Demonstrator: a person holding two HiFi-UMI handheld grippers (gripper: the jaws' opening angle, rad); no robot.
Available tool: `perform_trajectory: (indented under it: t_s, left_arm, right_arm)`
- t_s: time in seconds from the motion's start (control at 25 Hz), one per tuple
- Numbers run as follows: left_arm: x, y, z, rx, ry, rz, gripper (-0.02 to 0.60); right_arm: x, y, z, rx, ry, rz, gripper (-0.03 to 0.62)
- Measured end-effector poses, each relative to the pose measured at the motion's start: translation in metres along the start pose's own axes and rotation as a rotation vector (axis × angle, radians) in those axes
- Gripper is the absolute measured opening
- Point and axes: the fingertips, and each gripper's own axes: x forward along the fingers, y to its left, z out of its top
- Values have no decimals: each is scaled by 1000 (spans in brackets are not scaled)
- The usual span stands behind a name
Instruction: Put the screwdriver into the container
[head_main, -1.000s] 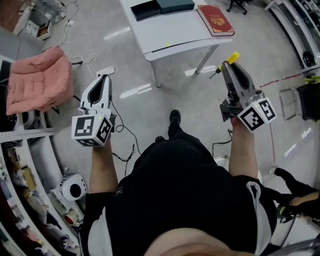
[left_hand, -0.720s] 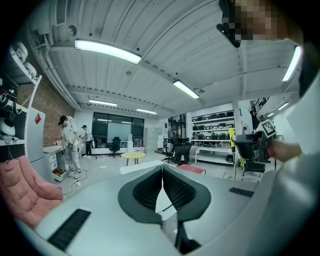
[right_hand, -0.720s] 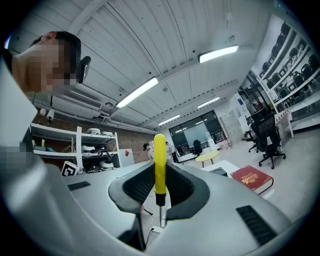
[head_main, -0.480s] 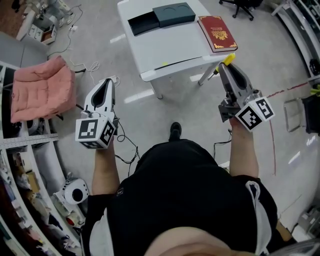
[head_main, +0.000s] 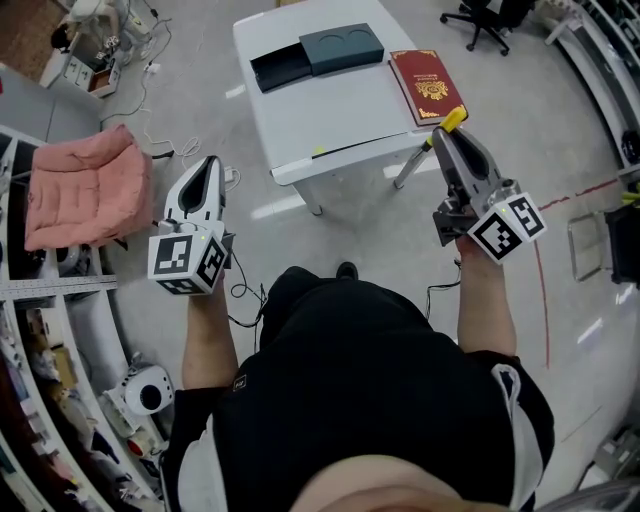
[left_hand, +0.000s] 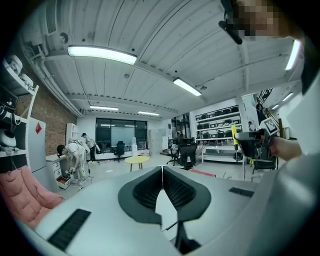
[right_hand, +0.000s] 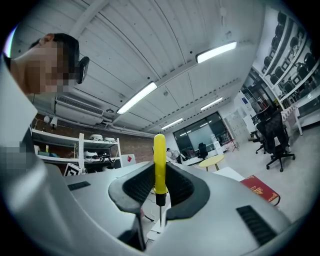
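A yellow-handled screwdriver sticks out of my right gripper, which is shut on it in the air just off the white table's near right corner. In the right gripper view the screwdriver stands upright between the jaws, its metal tip pointing down, inside the right gripper. On the table's far end lies a black open container beside a dark teal box. My left gripper hangs over the floor left of the table, shut and holding nothing; the same left gripper shows its jaws pressed together.
A red book lies on the table's right side, close to the right gripper. A pink cushioned seat stands to the left, with cables on the floor. An office chair is at the far right; shelving runs along the left.
The table, the container and the book have slid lower in the head view and closer to me. The right gripper still holds the screwdriver; both grippers keep their state.
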Motion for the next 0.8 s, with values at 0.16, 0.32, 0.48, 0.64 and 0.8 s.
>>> perform_trajectory:
  t_s: [0.16,0.32,0.48,0.64,0.8]
  left_arm:
    - [19,1,0,0,5,-6,20]
    - [34,8,3,-1,-3,-13,20]
    - [34,8,5,1,-23,-20,20]
    - [47,24,3,-10,-28,-25,20]
    - [65,50,-3,-18,-28,-33,20]
  right_arm:
    - [15,-13,2,7,-1,6,80]
    - [28,-18,5,-2,-4,7,80]
    - [21,-18,7,-10,-14,-7,80]
    - [41,-22,4,-15,5,-21,79]
    - [74,-27,-7,-17,29,-27,79]
